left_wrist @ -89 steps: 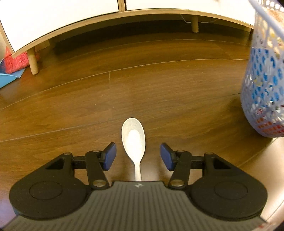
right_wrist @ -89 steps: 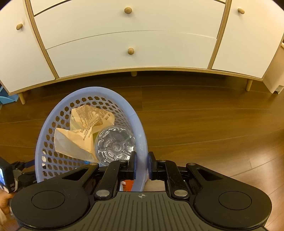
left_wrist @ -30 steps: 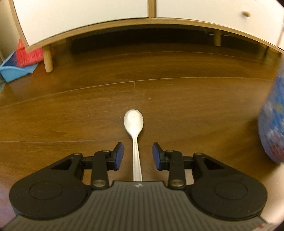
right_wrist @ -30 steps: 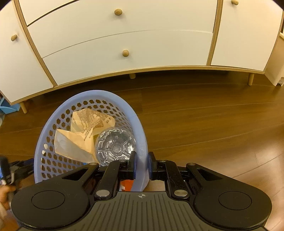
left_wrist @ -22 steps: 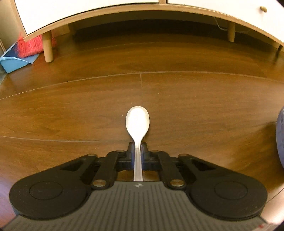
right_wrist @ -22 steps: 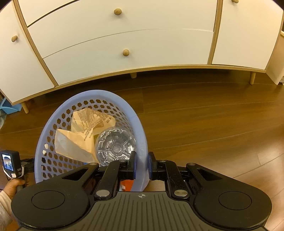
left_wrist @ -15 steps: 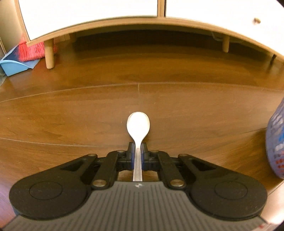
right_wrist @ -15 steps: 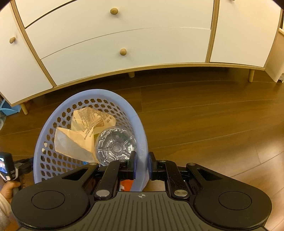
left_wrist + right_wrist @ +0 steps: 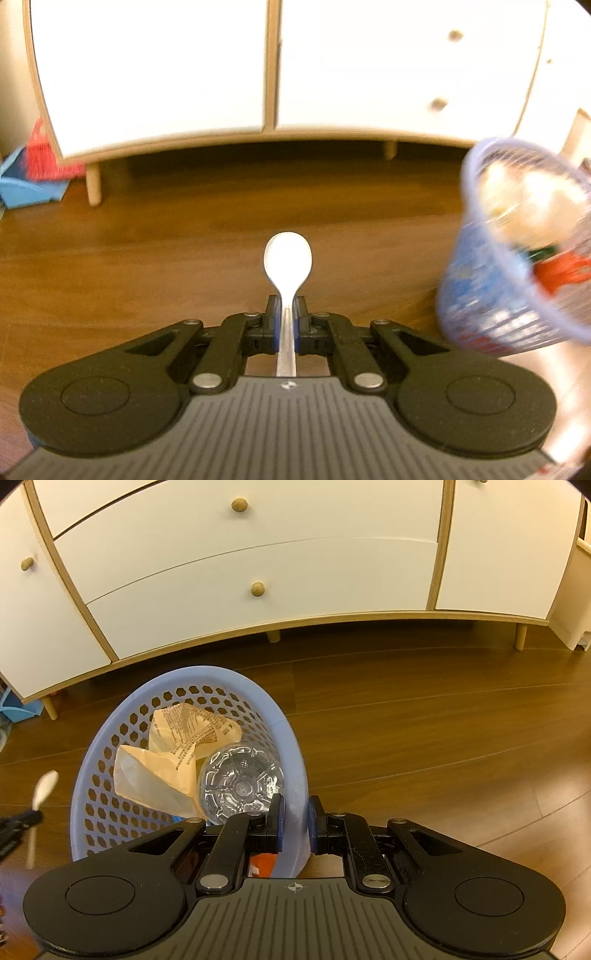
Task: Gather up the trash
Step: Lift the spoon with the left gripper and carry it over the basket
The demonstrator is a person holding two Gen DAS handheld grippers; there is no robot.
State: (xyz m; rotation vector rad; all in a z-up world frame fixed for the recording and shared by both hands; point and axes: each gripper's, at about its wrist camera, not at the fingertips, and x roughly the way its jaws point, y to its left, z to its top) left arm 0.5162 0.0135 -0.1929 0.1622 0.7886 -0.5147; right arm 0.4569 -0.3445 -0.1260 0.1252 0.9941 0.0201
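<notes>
Spoon (image 9: 287,258) raised off floor (image 9: 147,266) since 0.5 s ago, basket (image 9: 491,295) now nearer. Left gripper (image 9: 286,314) fingers clamped on spoon handle. Right gripper (image 9: 294,821) fingers pinch basket rim; crumpled paper (image 9: 173,760), clear bottle (image 9: 242,782) inside.

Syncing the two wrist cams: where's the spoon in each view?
Left wrist: spoon at centre, handle clamped in the left gripper, bowl pointing forward.
Right wrist: spoon blurred at the far left edge, left of the basket.
Shared landmark: the blue basket, at the right edge in the left wrist view, held by the right gripper.
</notes>
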